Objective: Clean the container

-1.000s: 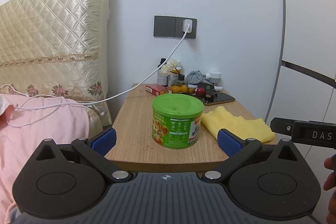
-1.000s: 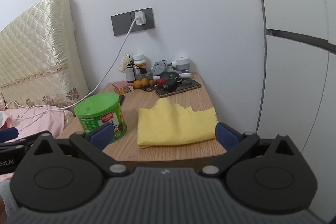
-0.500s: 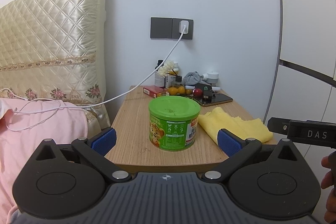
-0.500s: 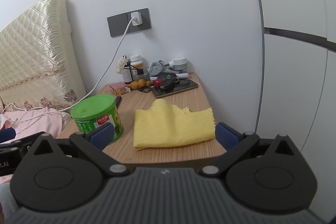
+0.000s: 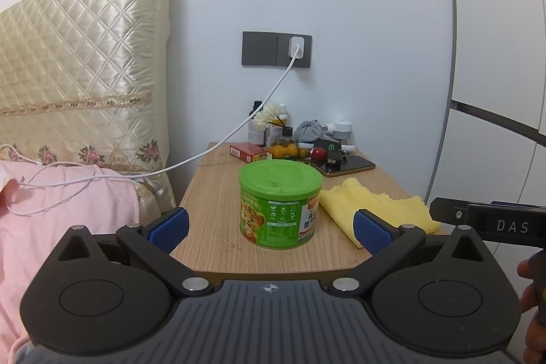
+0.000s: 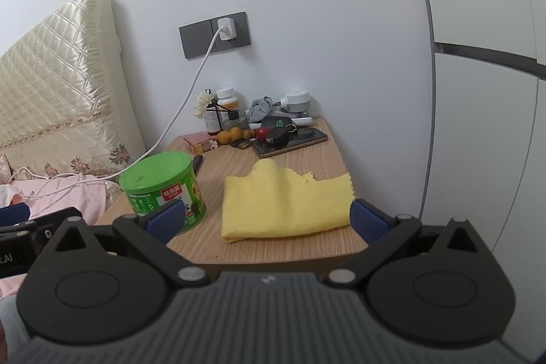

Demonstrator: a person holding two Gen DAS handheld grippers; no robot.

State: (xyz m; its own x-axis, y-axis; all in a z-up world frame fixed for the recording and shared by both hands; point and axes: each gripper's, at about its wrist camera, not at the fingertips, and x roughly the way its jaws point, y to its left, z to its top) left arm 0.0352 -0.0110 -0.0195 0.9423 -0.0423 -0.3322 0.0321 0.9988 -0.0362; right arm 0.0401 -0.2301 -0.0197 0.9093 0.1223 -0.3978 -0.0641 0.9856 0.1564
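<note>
Green container stands upright near the worktop front edge, yellow cloth just beside it. Both tongs wide, empty. Likely light, slick-walled (lid on): grip its sides squarely.

The right gripper is hovering, jaws spread wide, before the yellow cloth — green container standing beside it on the bench.

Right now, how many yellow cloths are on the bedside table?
1. The yellow cloth lies folded on the bedside table, right of the green container, near the front edge. None other shows.
</note>
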